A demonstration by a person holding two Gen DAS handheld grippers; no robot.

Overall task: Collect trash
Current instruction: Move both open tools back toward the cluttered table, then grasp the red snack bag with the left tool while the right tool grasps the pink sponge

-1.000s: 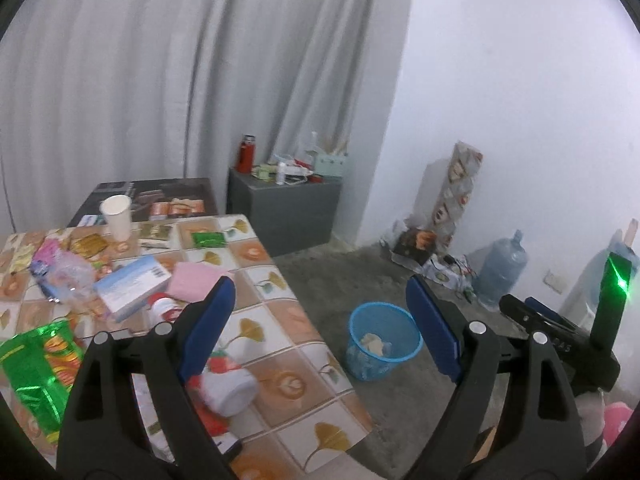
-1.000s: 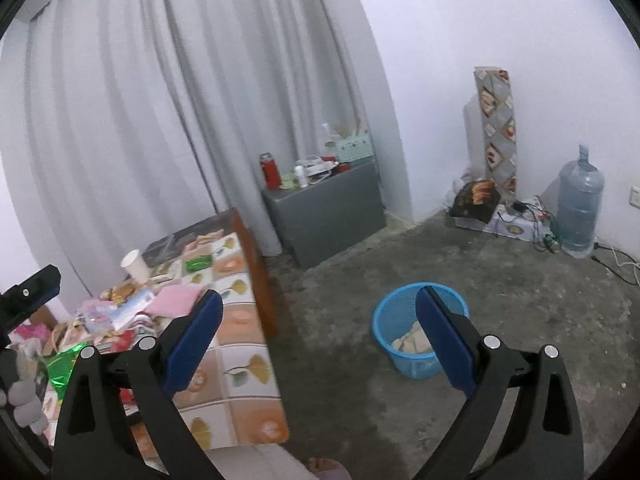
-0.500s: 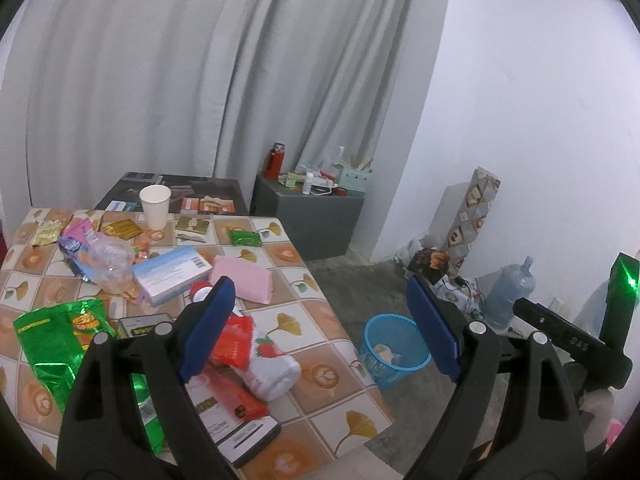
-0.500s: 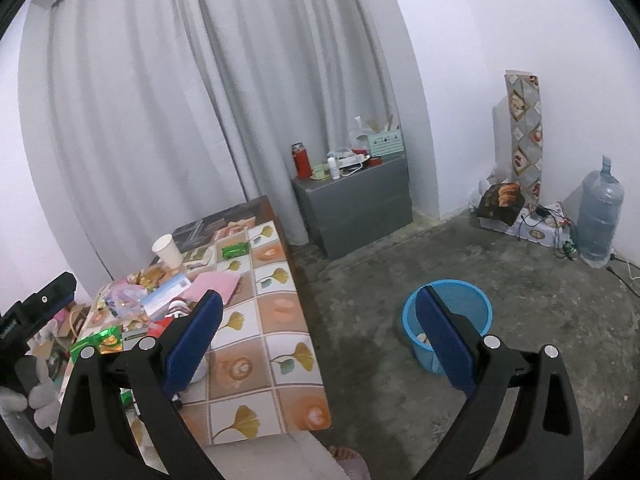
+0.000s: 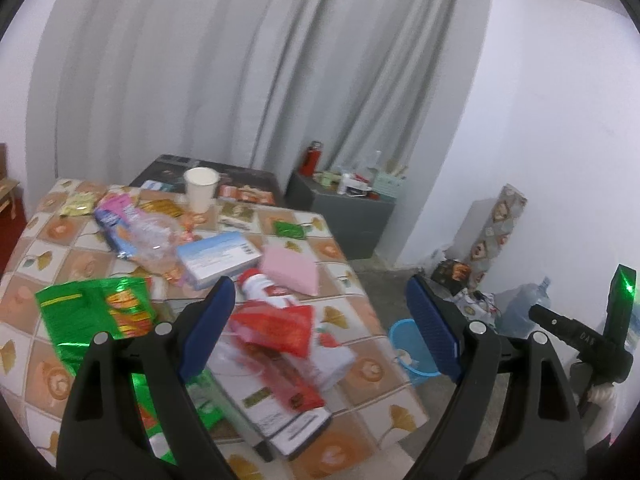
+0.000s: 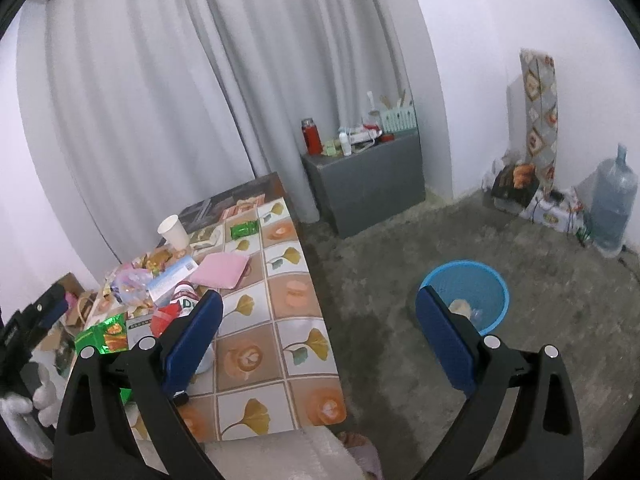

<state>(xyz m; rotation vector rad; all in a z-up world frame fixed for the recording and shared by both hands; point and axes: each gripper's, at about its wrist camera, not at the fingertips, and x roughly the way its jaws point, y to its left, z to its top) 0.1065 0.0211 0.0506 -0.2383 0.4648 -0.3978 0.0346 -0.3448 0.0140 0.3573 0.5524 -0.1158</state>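
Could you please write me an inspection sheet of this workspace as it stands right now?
Surface: table with a leaf-patterned tile cloth, far half crowded, near right corner bare.
Job's things: green snack bag, red wrapper, pink packet, blue-white box, paper cup; blue bin on the floor, some trash already inside.
Clutter: crumpled clear plastic and small sachets at the far side.
Grippers: left tool and right tool both open, holding nothing.
Cables: tangled wires by the water jug.
Surroundings: grey curtain, grey cabinet, white wall.
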